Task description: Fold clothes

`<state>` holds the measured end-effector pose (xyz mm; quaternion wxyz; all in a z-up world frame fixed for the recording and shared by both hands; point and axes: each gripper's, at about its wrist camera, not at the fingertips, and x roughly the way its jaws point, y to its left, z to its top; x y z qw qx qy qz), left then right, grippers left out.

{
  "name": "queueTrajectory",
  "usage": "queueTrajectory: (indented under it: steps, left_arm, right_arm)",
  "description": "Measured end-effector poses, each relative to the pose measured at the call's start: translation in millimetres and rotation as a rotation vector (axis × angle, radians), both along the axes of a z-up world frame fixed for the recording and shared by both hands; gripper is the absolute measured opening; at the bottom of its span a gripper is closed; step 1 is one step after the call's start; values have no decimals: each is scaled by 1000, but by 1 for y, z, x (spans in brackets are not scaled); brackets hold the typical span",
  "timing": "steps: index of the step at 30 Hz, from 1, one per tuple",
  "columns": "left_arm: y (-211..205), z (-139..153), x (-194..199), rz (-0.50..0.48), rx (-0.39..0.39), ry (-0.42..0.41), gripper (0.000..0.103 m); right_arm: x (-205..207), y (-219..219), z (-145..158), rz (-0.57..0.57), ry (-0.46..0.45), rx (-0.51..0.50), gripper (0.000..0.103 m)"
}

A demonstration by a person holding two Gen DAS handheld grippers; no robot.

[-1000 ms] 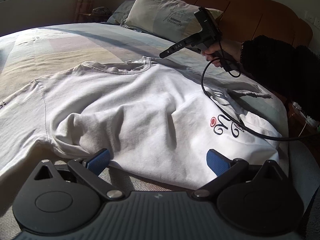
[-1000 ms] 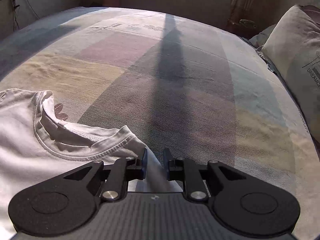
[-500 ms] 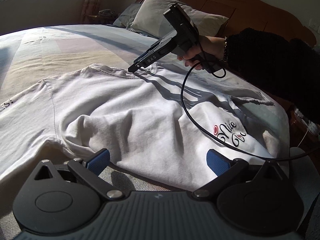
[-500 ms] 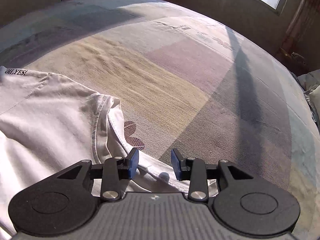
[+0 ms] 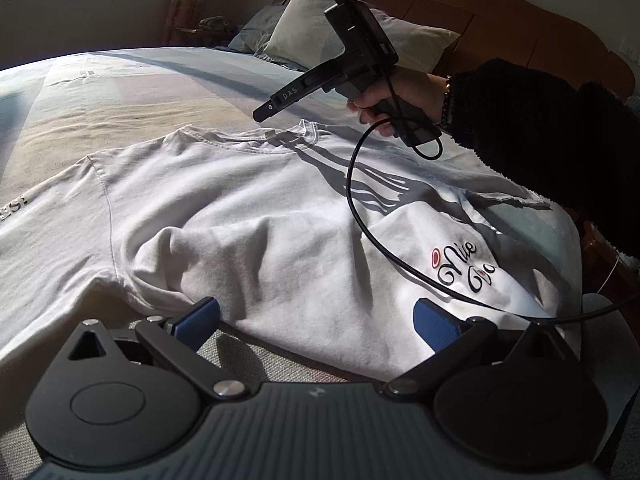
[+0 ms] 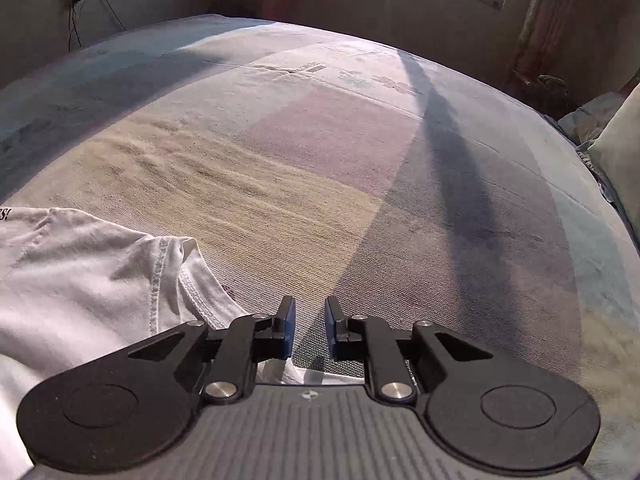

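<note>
Two tools on this one: the right tool (image 6: pixel 309 322) is up by the neckline (image 5: pixel 256 144) of the white t-shirt (image 5: pixel 248 232), which lies flat across the bed (image 6: pixel 320 160), and its jaws are closing with only bedspread showing between the pads, the collar sitting just off to its left. The left tool (image 5: pixel 316 320) hangs wide open and empty over the shirt's near edge. So the right hand (image 5: pixel 400 96) is the closer one to the collar, I'd guess that's the next grab.
</note>
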<state>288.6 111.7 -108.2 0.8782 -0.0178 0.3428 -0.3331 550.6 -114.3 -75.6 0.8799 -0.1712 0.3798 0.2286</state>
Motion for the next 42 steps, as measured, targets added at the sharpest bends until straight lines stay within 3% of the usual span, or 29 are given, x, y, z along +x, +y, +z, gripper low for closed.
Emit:
queueTrajectory:
  steps: [2, 4, 6, 8, 9, 10, 12, 15, 17, 22, 27, 32, 35, 39, 42]
  left_arm:
    - [5, 2, 0, 14, -11, -8, 102]
    - [9, 4, 0, 32, -23, -9, 102]
    - [12, 4, 2, 48, -33, -6, 102]
    - [12, 3, 3, 56, -29, -1, 102]
    - [11, 2, 4, 59, -20, -1, 102]
    - [10, 1, 5, 63, -10, 0, 102]
    - [9, -1, 5, 71, 12, 5, 102]
    - [12, 2, 5, 93, 31, 0, 102]
    - [17, 7, 3, 112, 40, -7, 102]
    - [39, 19, 1, 229, 129, -32, 102]
    - [75, 29, 0, 368, 173, -42, 102]
    - [107, 34, -2, 489, 192, -41, 102]
    - [116, 32, 1, 513, 148, -20, 102]
    - [112, 33, -3, 492, 134, -31, 102]
    - [111, 33, -1, 485, 119, -38, 102]
  right_arm:
    - [-14, 1, 9, 10, 12, -27, 39]
    - [-27, -2, 14, -33, 41, -54, 61]
    - [-31, -11, 7, -116, 117, -45, 67]
    - [-27, -19, -7, -187, 164, -9, 67]
    - [-23, -23, -14, -214, 169, 16, 73]
    - [-20, -27, -22, -242, 173, 39, 89]
    - [-4, -19, -31, -283, 128, -6, 101]
    - [10, -11, -25, -339, 129, 7, 103]
    - [2, -3, -10, -319, 145, 19, 101]
    - [-39, 43, 21, -145, 283, 60, 101]
    - [-64, 110, 10, -41, 386, 39, 101]
    - [-58, 157, -27, -55, 322, -54, 103]
    - [-33, 171, -29, -36, 257, 22, 103]
    - [-8, 162, -24, -65, 277, 143, 103]
    - [-20, 131, -3, -94, 297, 182, 103]
